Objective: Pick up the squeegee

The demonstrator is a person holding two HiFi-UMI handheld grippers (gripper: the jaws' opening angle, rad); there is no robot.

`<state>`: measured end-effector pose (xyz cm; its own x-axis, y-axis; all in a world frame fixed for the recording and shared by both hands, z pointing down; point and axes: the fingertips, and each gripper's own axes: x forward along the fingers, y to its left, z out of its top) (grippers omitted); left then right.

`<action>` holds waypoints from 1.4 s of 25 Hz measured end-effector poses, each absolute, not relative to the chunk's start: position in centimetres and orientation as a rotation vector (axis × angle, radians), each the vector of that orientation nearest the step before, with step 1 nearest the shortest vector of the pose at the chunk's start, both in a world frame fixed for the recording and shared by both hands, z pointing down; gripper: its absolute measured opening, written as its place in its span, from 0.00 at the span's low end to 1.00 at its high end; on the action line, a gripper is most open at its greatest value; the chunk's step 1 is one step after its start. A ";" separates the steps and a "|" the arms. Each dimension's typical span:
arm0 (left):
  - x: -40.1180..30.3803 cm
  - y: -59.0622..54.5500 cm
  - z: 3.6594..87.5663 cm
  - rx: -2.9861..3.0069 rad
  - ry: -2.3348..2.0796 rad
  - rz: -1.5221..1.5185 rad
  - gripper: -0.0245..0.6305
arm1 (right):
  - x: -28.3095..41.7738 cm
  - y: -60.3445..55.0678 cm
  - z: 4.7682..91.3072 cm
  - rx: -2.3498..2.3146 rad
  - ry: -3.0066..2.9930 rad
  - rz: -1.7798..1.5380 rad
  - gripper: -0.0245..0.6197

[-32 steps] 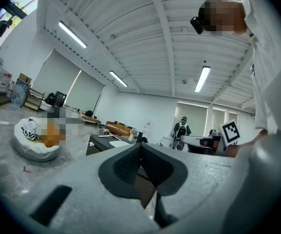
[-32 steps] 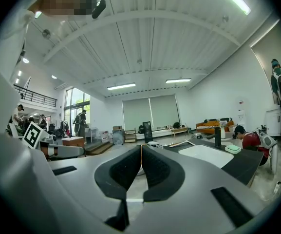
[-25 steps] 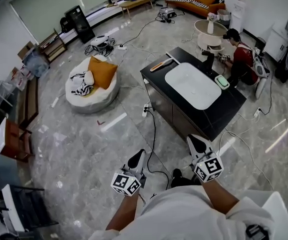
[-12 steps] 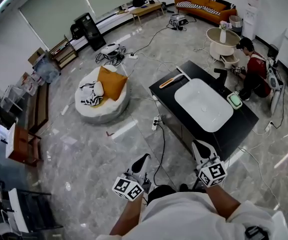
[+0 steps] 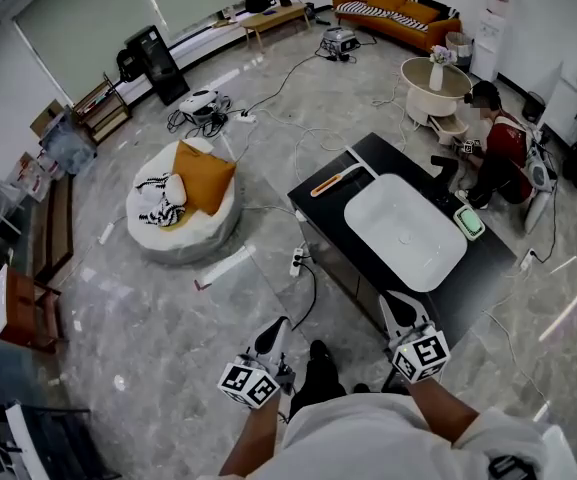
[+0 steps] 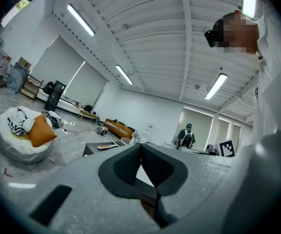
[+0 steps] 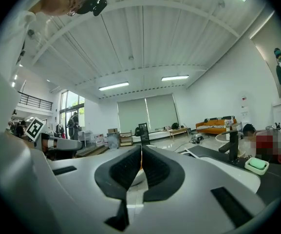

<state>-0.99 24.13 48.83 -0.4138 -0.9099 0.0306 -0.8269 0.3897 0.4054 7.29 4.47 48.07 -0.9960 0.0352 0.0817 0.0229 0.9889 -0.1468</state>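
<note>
The squeegee (image 5: 336, 180), orange-handled with a pale blade, lies on the far left corner of the black counter (image 5: 318, 208) beside the white sink (image 5: 405, 230). It also shows small in the left gripper view, the squeegee (image 6: 106, 146) resting on the counter top. My left gripper (image 5: 279, 324) is held over the floor, well short of the counter, shut and empty. My right gripper (image 5: 390, 301) reaches the counter's near edge, also shut with nothing in it. Both point level towards the counter; in their own views the left gripper (image 6: 140, 145) and right gripper (image 7: 141, 148) have pads touching.
A person (image 5: 500, 153) crouches behind the counter near a black faucet (image 5: 445, 173) and a green dish (image 5: 470, 223). A white beanbag with an orange cushion (image 5: 183, 203) sits on the floor at left. Cables and a power strip (image 5: 296, 260) lie beside the counter.
Both grippers have travelled forward with the person towards the counter, the right one now at its near edge. Both jaws stayed shut.
</note>
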 end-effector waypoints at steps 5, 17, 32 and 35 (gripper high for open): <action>-7.8 22.3 47.2 1.651 -2.366 -0.458 0.06 | 1.2 2.6 46.0 0.073 -3.061 0.145 0.06; -20.6 17.0 46.4 1.837 -2.238 -0.400 0.06 | -7.9 -2.3 42.8 0.376 -3.091 0.023 0.06; -28.4 5.2 45.3 2.048 -2.019 -0.281 0.06 | -11.3 -11.5 44.1 0.681 -3.050 0.098 0.06; -29.6 1.7 45.4 2.072 -1.948 -0.242 0.06 | -12.6 -14.1 43.7 0.711 -3.065 0.082 0.06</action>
